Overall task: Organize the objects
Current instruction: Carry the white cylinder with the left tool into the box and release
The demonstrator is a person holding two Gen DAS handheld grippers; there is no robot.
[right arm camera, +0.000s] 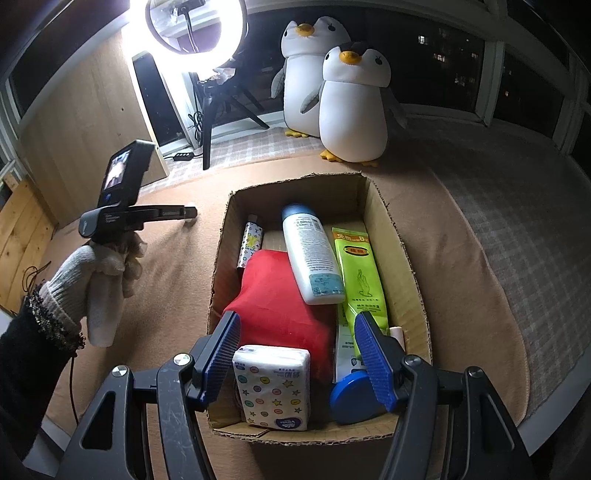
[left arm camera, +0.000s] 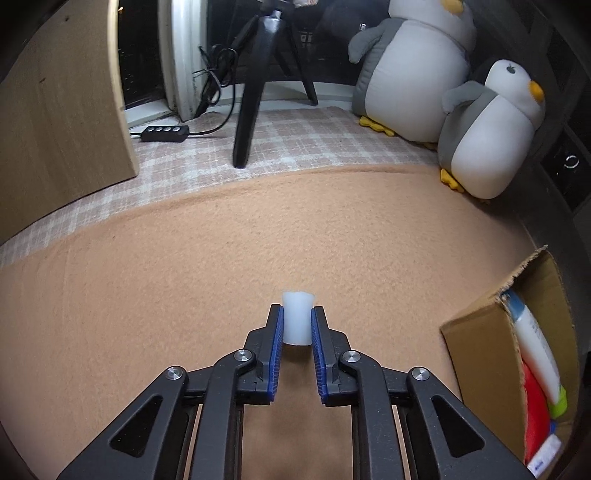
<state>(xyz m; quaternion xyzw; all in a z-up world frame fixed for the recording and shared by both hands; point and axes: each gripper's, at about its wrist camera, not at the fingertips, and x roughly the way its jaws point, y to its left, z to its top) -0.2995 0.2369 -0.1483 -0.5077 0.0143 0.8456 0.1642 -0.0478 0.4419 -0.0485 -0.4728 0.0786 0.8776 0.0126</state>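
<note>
A small white cap (left arm camera: 296, 317) stands on the tan blanket (left arm camera: 184, 266), long axis pointing away from the left gripper (left arm camera: 297, 325), whose narrow jaws pinch its sides. The right gripper (right arm camera: 299, 354) hangs with jaws half apart, holding nothing, over the cardboard box (right arm camera: 391, 236). Inside lie a white bottle (right arm camera: 312, 254), a red cloth (right arm camera: 277, 299), a green packet (right arm camera: 360, 269), a tissue pack (right arm camera: 273, 384) and a blue lid (right arm camera: 351, 395); the labels are too small to read.

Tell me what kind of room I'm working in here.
Probably a home bay-window seat, at night: a blanket spread before dark window panes, two plush penguins against the glass, and a ring light on a tripod.
</note>
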